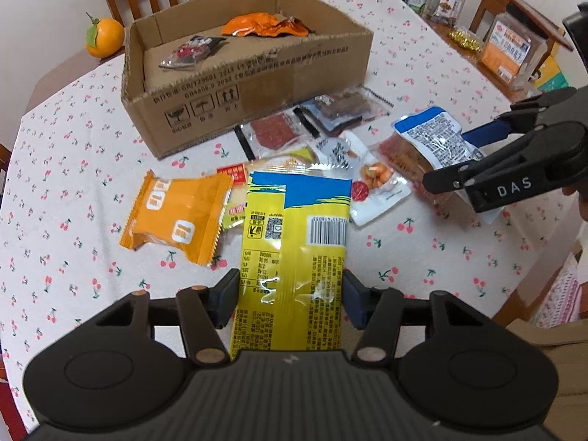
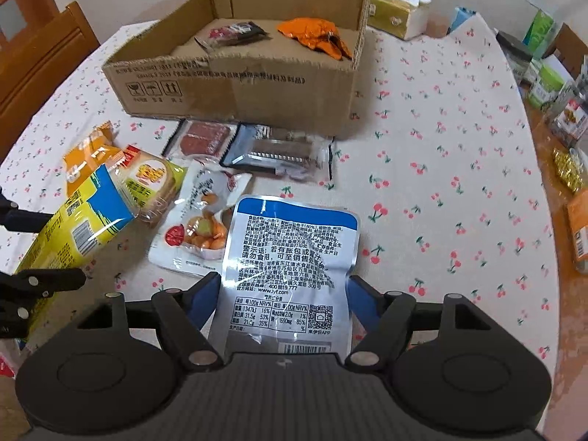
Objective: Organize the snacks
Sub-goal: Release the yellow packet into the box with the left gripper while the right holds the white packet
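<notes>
The left gripper (image 1: 290, 294) has its fingers closed on the sides of a yellow pack (image 1: 294, 242), which looks lifted off the desk (image 1: 422, 253) and juts forward over the pile of loose snacks. The right gripper (image 2: 284, 290) holds a blue pouch (image 2: 294, 253) the same way, fingers pinching its two edges, the far end hanging above the cherry-print cloth.

Both packs belong in the box (image 1: 257, 84), which stands just behind the pile and already holds a dark packet (image 1: 191, 51) and an orange wrapper (image 1: 264, 25). To do the carry well, I would raise each pack enough to clear the box's near wall before moving forward, since a long, floppy pack caught on that rim could twist out of a side pinch. Take the hands in one after the other (they sit close together, and the box is not wide). Lower each pack onto a bare patch of the box floor, then let the fingers spread only once it rests flat.
</notes>
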### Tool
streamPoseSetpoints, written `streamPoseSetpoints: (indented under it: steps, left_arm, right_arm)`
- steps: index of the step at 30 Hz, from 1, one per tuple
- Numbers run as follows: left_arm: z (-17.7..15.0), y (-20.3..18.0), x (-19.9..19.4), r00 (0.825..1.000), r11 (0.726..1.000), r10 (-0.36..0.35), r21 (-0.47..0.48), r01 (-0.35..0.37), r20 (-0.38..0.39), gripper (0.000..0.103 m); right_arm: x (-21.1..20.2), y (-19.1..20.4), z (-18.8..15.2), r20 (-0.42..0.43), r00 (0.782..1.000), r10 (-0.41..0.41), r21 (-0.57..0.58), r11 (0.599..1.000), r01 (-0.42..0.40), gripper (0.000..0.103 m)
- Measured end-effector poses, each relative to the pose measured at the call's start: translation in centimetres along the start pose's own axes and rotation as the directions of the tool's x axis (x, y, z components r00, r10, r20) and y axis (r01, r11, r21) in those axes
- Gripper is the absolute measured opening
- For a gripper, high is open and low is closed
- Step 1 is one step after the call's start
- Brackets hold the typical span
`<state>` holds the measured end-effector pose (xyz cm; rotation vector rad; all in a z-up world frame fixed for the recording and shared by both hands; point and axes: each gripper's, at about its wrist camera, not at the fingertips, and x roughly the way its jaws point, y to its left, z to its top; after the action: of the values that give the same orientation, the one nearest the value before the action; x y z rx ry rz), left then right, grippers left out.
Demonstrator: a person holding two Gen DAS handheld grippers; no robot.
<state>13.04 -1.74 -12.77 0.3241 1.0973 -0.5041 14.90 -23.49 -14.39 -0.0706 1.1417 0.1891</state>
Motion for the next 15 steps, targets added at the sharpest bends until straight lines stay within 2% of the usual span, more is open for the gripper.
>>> streamPoseSetpoints:
  steps: [8, 15]
  left_arm:
    - [2.4, 1.2, -2.7, 1.000, 0.999, -0.029, 0.013, 0.029, -0.002, 0.057]
    - [6.5, 2.4, -3.8, 0.998, 0.999, -0.031, 0.027, 0.030, 0.056, 0.057]
  right_arm:
    - [-3.3, -0.3, 1.9, 0.060, 0.998, 0.031, -0.065, 0.998, -0.027, 0.079]
    - [-4.5, -0.2, 4.1, 0.115, 0.991, 0.065, -0.092, 0.994, -0.054, 0.079]
